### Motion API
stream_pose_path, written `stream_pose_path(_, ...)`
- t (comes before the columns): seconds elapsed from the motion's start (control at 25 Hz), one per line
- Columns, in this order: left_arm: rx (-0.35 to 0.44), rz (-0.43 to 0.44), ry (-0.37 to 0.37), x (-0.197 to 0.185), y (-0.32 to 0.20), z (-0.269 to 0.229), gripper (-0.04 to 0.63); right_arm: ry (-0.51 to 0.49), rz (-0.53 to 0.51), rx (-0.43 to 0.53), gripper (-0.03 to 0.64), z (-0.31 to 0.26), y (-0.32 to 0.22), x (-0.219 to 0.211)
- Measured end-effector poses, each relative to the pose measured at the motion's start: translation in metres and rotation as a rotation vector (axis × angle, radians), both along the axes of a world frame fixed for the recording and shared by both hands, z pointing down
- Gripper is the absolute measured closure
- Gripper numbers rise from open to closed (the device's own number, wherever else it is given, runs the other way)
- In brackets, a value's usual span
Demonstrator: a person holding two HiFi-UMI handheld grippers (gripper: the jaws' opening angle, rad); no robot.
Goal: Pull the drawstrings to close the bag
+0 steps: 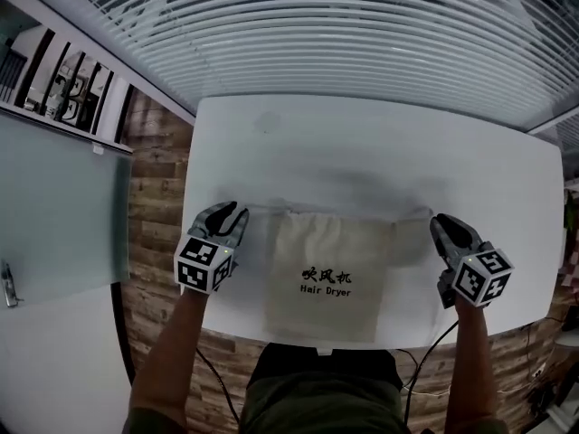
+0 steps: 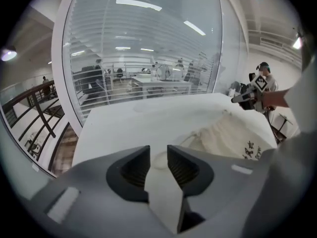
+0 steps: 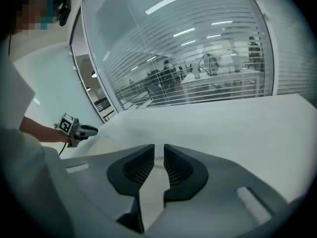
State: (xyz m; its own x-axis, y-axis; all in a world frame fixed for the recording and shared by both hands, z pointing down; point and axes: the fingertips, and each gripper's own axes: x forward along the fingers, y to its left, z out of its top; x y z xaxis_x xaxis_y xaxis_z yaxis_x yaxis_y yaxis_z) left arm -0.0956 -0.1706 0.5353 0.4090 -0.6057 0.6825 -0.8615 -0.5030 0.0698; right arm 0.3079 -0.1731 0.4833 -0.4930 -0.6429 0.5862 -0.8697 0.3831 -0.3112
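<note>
A cream drawstring bag (image 1: pixel 326 274) printed "Hair Dryer" lies flat on the white table (image 1: pixel 362 143), its mouth facing away from me. Its left drawstring (image 1: pixel 261 208) runs straight from the mouth's left corner to my left gripper (image 1: pixel 233 208). In the left gripper view the cord (image 2: pixel 189 138) loops into the narrow gap of that gripper (image 2: pixel 158 150), which is shut on it. The right drawstring (image 1: pixel 412 212) reaches my right gripper (image 1: pixel 443 220). In its own view that gripper (image 3: pixel 159 148) is almost closed, with the cord hidden and the bag (image 3: pixel 101 142) off to the left.
The table's front edge (image 1: pixel 298 340) runs just under the bag's bottom, with wood-pattern floor below. A glass wall with blinds (image 1: pixel 362 25) stands beyond the far edge. A glass partition (image 1: pixel 54 215) is at my left. Bare tabletop lies beyond the bag.
</note>
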Motion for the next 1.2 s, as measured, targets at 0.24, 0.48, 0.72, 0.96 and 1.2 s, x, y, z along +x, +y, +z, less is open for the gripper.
stream_pose_path(0.24,-0.011,0.007,-0.004,-0.001,-0.001,0.016,0.508,0.124,0.042,-0.003,0.527,0.028,-0.009,0.015)
stream_pose_path(0.48,0.002,-0.027,0.008,-0.004,-0.005,0.018,0.508,0.188,0.060,-0.003,0.525,0.042,-0.015,0.021)
stream_pose_path(0.72,0.014,0.002,-0.094,-0.003,-0.004,0.027,0.508,0.279,0.048,-0.026,0.526,0.063,-0.012,0.020)
stream_pose_path(0.96,0.011,0.009,-0.105,-0.003,-0.005,0.026,0.509,0.305,0.054,-0.015,0.595,0.060,-0.013,0.019)
stream_pose_path(1.2,-0.026,-0.026,-0.085,-0.006,-0.005,0.030,0.518,0.303,0.066,-0.028,0.597,0.064,-0.012,0.021)
